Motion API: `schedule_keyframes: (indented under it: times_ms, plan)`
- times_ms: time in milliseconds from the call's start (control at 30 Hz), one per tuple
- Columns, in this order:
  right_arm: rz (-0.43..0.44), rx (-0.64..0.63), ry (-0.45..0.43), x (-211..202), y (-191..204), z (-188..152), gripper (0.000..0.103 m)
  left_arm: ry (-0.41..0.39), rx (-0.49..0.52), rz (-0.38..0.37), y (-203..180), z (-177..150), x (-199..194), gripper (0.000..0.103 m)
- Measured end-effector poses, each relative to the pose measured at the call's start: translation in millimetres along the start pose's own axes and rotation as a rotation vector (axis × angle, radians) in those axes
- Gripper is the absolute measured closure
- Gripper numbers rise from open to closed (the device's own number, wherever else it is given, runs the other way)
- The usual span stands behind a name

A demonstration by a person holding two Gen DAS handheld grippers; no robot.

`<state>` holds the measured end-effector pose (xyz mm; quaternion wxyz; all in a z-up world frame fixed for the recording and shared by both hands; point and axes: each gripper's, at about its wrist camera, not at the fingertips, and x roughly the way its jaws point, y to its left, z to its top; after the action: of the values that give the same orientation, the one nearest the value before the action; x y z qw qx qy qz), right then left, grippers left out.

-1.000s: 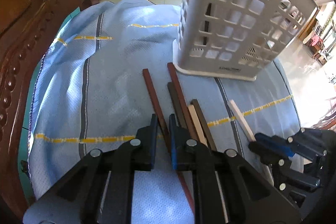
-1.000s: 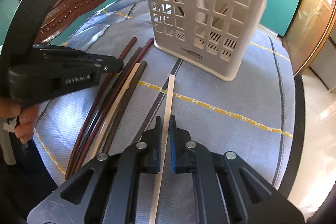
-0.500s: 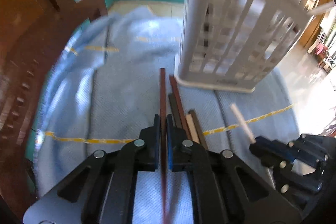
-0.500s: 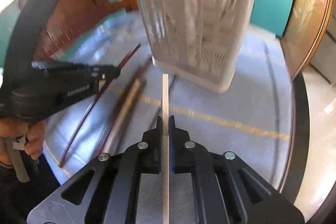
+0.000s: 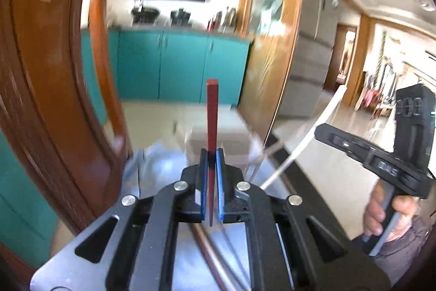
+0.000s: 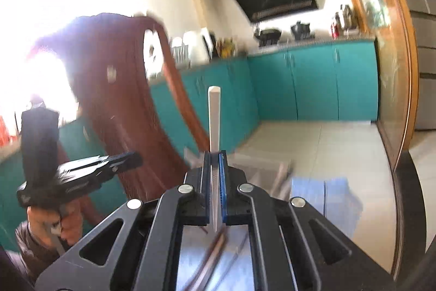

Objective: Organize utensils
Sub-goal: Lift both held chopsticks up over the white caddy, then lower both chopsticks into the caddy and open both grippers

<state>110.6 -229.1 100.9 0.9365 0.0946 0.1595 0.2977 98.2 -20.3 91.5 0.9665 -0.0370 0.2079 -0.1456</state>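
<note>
Two chopsticks up, one per gripper: left gripper [image 5: 212, 168] clamped on the red chopstick [image 5: 212, 113], right gripper [image 6: 215, 168] pinching the white chopstick [image 6: 214, 122], both raised clear. Only the left view catches the blurred basket [image 5: 218, 132] below; more sticks [image 6: 212, 250] lie underneath.

- The left gripper [image 5: 212, 176] pinches a chopstick [image 5: 212, 113] upright between its jaws, above the table [image 5: 163, 171].
- The right gripper [image 6: 215, 179], to its right, clamps another chopstick [image 6: 214, 116].
- More chopsticks [image 5: 209, 258] lie on the table below.
</note>
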Motion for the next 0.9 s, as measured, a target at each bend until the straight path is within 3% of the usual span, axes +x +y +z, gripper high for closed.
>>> schedule_keyframes:
  times_ms: [200, 300, 367, 433, 600, 767, 900]
  plan:
    - [-0.11, 0.052, -0.155, 10.4, -18.7, 51.9, 0.097, -0.136, -0.035, 0.017, -6.1, 61.4, 1.9, 0.097]
    - [-0.186, 0.045, -0.179, 12.5, -27.8, 48.9, 0.097, -0.18, -0.07, 0.022, -2.7, 67.4, 11.7, 0.096]
    - [-0.204, 0.047, -0.155, 25.7, -35.6, 42.0, 0.097, -0.218, -0.074, 0.063, -2.5, 67.5, 26.1, 0.096]
    - [-0.213, 0.051, -0.12, 38.9, -42.8, 34.4, 0.097, -0.205, -0.07, 0.088, 1.4, 64.5, 46.2, 0.096]
    - [-0.22, 0.016, -0.049, 60.3, -44.4, 12.0, 0.097, -0.067, -0.066, 0.118, 10.1, 39.1, 89.8, 0.096]
    - [-0.235, -0.017, -0.016, 69.2, -35.7, -1.4, 0.096, -0.009, -0.053, 0.141, 12.2, 27.7, 114.1, 0.096]
    - [-0.233, -0.02, -0.043, 55.6, -29.7, -5.1, 0.082, -0.028, -0.045, 0.135, 8.9, 25.2, 110.2, 0.096]
